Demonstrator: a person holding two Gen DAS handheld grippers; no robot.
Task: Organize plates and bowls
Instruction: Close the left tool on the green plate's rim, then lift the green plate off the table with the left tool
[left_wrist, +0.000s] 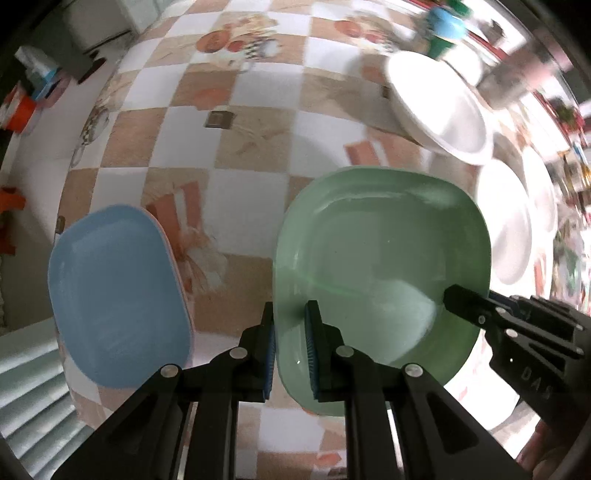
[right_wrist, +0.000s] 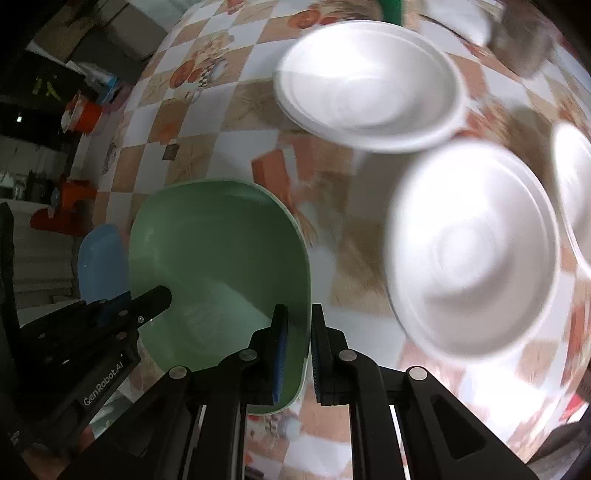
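A green squarish plate (left_wrist: 380, 266) hangs a little above the checkered tablecloth, held from both sides. My left gripper (left_wrist: 291, 347) is shut on its left rim, one blue pad inside and one outside. My right gripper (right_wrist: 297, 343) is shut on the opposite rim of the same green plate (right_wrist: 218, 258); it also reaches in at the lower right of the left wrist view as the right gripper (left_wrist: 480, 310). A blue squarish plate (left_wrist: 118, 299) lies to the left, on a pink-edged plate beneath it. White round bowls (right_wrist: 369, 85) (right_wrist: 472, 251) sit to the right.
The table (left_wrist: 184, 155) carries a checkered cloth printed with fruit. A third white bowl (right_wrist: 576, 199) shows at the right edge. A blue and green container (left_wrist: 443, 33) and a metal pot (right_wrist: 524, 40) stand at the far side. Orange items (right_wrist: 81, 114) lie beyond the left table edge.
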